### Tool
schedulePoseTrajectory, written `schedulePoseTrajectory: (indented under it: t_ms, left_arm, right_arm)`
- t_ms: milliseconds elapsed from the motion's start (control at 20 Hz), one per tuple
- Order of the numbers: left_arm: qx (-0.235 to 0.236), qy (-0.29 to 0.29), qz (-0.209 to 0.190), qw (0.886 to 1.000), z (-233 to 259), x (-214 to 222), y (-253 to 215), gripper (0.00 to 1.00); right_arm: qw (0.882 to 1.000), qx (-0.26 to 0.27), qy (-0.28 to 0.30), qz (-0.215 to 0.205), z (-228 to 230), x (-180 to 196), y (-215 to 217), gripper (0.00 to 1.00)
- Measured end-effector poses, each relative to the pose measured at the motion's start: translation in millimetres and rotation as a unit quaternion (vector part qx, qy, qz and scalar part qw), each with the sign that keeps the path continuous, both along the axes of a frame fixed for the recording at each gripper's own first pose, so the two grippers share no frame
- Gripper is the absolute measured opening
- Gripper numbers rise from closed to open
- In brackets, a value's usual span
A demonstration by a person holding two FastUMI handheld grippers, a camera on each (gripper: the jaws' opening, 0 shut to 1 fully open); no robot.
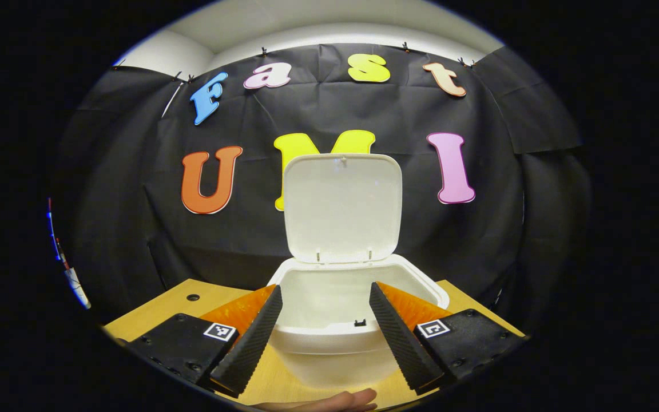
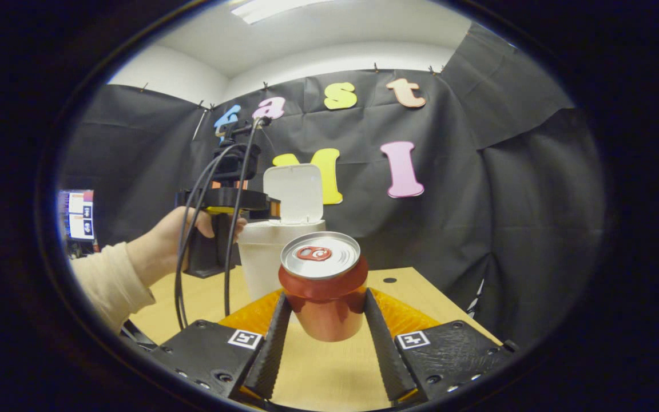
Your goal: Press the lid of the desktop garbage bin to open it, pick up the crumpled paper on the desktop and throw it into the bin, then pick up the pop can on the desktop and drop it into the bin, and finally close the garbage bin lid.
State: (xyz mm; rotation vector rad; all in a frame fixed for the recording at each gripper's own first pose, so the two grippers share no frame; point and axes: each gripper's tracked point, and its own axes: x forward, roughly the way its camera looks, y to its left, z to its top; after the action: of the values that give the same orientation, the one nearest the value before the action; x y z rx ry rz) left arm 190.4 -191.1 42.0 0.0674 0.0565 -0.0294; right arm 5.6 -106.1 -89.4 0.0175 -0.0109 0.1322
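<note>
Pop can [image 2: 323, 284]: red, upright, silver top with a red tab, seen at the centre of the right gripper view; it appeared raised above the wooden desktop [image 2: 329, 366], though whether it cleared the surface could not be told.
Right gripper [image 2: 325, 306]: fingers closed against the can's two sides, one at 9 o'clock and one at 3 o'clock of the can body, clamping it.
Garbage bin [image 1: 329, 337]: white, standing on the desktop; in the left gripper view it sat at 6 o'clock of centre, and in the right gripper view it lay beyond the can at about 11 o'clock.
Lid [image 1: 342, 207]: raised upright on its rear hinge, at 12 o'clock above the bin's open mouth.
Left gripper [image 1: 325, 300]: fingers spread apart, holding nothing, one on each side of the bin's front rim.
Holding hand [image 2: 183, 237]: at 9 o'clock in the right gripper view, gripping the left gripper's handle beside the bin, with a pale sleeve [image 2: 106, 286] and dark cables [image 2: 192, 252] hanging down.
Backdrop: black cloth wall [image 1: 135, 189] behind the desktop.
</note>
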Motion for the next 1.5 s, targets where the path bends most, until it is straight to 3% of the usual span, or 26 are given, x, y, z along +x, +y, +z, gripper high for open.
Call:
schedulePoseTrajectory:
  t_ms: [250, 550, 650, 750, 800, 1000, 1150, 1300, 1500]
  left_arm:
    - [-0.008, 0.007, -0.004, 1.000, -19, -42, 35, 0.99]
    - [-0.027, 0.014, 0.008, 1.000, -51, -90, 82, 0.99]
    - [-0.023, 0.002, 0.022, 0.999, -54, -104, 102, 0.99]
    - [-0.008, -0.006, 0.078, 0.997, -58, -122, 140, 0.99]
    - [-0.009, -0.011, 0.084, 0.996, -59, -129, 149, 0.99]
    - [-0.016, -0.010, 0.075, 0.997, -69, -148, 163, 0.98]
    - [-0.019, -0.006, 0.036, 0.999, -73, -153, 153, 0.98]
    - [-0.014, -0.008, 0.008, 1.000, -72, -158, 151, 0.98]
    - [-0.017, -0.042, 0.006, 0.999, -58, -164, 164, 0.98]
  right_arm:
    - [0.998, 0.005, 0.017, 0.059, -15, -7, 35, 0.72]
    - [0.998, -0.015, 0.026, 0.052, -33, -5, 62, 0.70]
    - [0.998, -0.028, 0.032, 0.040, -41, -2, 69, 0.70]
    - [0.998, -0.039, 0.040, 0.036, -51, 0, 78, 0.71]
    - [0.997, -0.042, 0.045, 0.035, -55, 0, 81, 0.72]
    - [0.995, -0.055, 0.072, 0.042, -69, 1, 97, 0.72]
    - [0.994, -0.072, 0.076, 0.037, -63, 2, 103, 0.71]
    - [0.993, -0.087, 0.068, 0.029, -45, 5, 108, 0.71]
    - [0.995, -0.091, 0.042, 0.024, 2, 8, 121, 0.71]
